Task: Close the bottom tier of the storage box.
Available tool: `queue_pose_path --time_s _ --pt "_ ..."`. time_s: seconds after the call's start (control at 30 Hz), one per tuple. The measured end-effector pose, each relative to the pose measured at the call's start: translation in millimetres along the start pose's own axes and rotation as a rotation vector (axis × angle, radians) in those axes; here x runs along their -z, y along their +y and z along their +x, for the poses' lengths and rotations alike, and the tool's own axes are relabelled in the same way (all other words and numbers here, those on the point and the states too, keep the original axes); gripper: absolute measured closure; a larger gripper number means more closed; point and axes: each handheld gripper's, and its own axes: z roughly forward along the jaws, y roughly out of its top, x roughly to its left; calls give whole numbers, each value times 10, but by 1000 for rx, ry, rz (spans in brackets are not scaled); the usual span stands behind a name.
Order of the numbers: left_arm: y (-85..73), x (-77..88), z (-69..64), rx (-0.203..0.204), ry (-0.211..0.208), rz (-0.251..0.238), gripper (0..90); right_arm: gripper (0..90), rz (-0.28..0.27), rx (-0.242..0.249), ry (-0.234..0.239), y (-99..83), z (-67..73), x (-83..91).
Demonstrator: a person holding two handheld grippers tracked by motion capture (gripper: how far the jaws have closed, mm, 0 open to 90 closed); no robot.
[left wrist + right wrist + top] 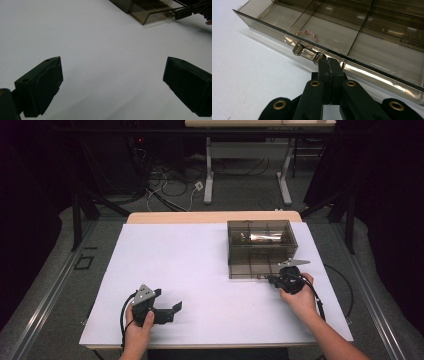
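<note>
Touching drawer handle (308, 53) (right hand-held gripper (328, 62))

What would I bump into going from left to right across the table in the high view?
Left hand-held gripper → bare white table → smoky clear drawer box → right hand-held gripper, shut at the drawer's front.

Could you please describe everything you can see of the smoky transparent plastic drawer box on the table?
The smoky transparent plastic drawer box sits upright on the white table surface, towards its far right. Its bottom drawer is pulled partly out and divided into compartments; one holds a small pink-and-gold bead bracelet. A shiny metal bar handle is fixed to the drawer front. The right hand-held gripper, jaws shut, has its tips at the handle's end.
</note>
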Motion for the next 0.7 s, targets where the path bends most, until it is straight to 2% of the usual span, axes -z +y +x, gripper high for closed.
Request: queue_pose_path --time_s 0.5,0.7 --pt "0 2 2 0 -1 1 27 900 -8 -4 -9 42 0 -27" --pt "1 2 4 -2 -1 2 27 900 -11 -21 -19 53 7 -36"
